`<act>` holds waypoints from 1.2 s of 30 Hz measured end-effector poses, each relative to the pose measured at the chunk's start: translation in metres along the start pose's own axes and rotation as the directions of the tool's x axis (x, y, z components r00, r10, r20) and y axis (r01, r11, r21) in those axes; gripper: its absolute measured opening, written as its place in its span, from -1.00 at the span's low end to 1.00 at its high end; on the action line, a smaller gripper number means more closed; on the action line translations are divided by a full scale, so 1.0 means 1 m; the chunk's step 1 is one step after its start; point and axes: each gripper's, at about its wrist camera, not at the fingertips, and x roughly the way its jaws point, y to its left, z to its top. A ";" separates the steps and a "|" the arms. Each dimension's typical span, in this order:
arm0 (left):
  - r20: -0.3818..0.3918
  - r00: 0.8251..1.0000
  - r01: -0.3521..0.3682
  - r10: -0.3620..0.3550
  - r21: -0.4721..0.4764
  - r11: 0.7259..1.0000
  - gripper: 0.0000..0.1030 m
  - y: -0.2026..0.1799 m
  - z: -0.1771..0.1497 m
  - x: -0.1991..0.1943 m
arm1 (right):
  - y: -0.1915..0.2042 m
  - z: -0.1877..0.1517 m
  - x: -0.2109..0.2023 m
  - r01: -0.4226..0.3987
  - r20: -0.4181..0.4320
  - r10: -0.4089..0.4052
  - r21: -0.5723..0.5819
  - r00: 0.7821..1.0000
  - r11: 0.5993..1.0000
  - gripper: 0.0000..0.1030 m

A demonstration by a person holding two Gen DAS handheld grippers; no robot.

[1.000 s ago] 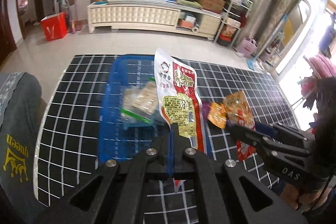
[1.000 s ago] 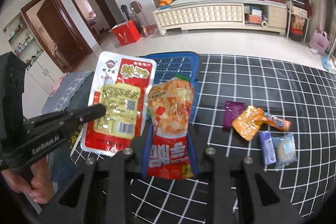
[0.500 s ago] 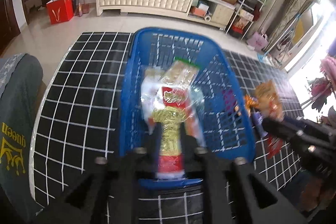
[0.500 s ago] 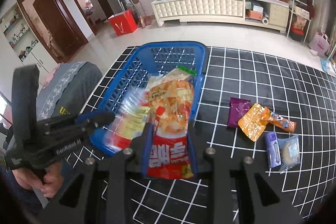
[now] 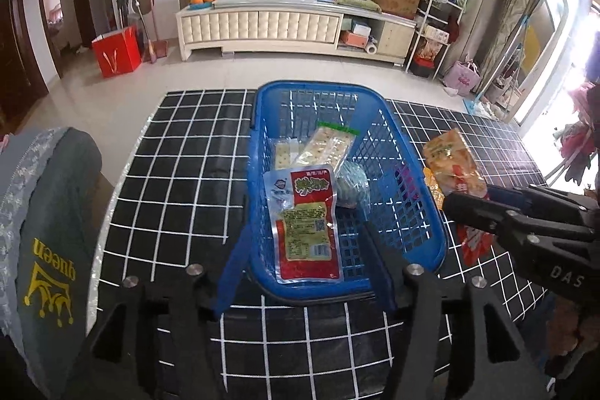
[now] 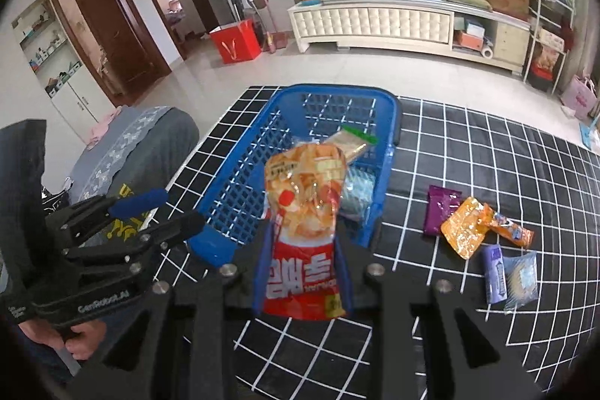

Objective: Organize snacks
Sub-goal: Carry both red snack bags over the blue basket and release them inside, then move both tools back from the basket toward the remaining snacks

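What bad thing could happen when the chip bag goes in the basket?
The right gripper holds the chip bag only by its bottom edge, so it might flop or slip out. The blue basket is already crowded with the red packet and crackers, so the bag could crush them. The open left gripper sits near the rim and might bump it.

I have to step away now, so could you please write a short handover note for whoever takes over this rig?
Left gripper: open, holding nothing, at the blue basket's near end.
Right gripper: shut on the orange-and-red chip bag, held beside the basket.
Done: the red sausage pack, cracker packs and a round wrapped snack lie in the basket.
Left: drop in the chip bag, then the five small packets on the mat.
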 end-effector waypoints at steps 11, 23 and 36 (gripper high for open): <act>0.002 1.000 -0.026 0.026 -0.024 0.999 0.18 0.026 -0.008 -0.002 | 0.022 0.013 0.037 -0.017 -0.056 0.016 -0.028 0.998 0.999 -0.31; -0.017 0.999 -0.040 0.039 -0.082 0.996 0.18 0.065 -0.010 0.010 | 0.040 0.018 0.085 -0.011 -0.123 0.004 -0.058 0.992 0.998 -0.31; -0.010 0.998 -0.061 0.060 -0.087 0.994 0.18 0.065 -0.017 0.015 | 0.043 0.018 0.105 0.015 -0.179 -0.033 -0.105 0.983 0.994 -0.15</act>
